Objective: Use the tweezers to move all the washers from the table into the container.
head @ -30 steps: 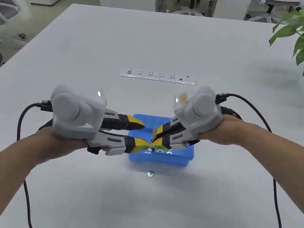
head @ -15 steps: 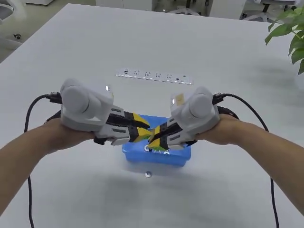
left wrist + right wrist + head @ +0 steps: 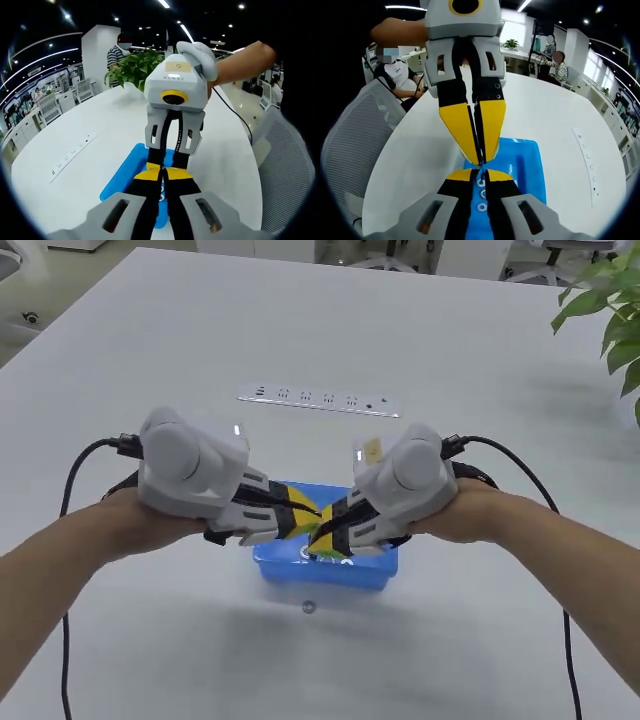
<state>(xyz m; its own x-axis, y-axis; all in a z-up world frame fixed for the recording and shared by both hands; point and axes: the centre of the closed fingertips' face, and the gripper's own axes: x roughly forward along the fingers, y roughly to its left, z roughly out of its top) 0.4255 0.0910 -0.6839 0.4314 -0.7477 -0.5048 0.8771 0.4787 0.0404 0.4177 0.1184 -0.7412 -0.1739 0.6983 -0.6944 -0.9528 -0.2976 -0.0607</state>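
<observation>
Head view: left gripper (image 3: 305,512) and right gripper (image 3: 322,530) meeting tip to tip over the blue tray (image 3: 325,570), one washer (image 3: 308,607) lying on the worktop (image 3: 450,370) just beside its near wall | left gripper view: left fingers (image 3: 150,175) pressing together, closed | right gripper view: right fingers (image 3: 462,175) pressing together too, washers (image 3: 481,206) lying inside the tray.

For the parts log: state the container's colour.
The container is blue, plainest in the head view.

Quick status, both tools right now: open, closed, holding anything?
Left tool: closed; what it holds, if anything, cannot be told.
Right tool: closed; same, cannot be told.
</observation>
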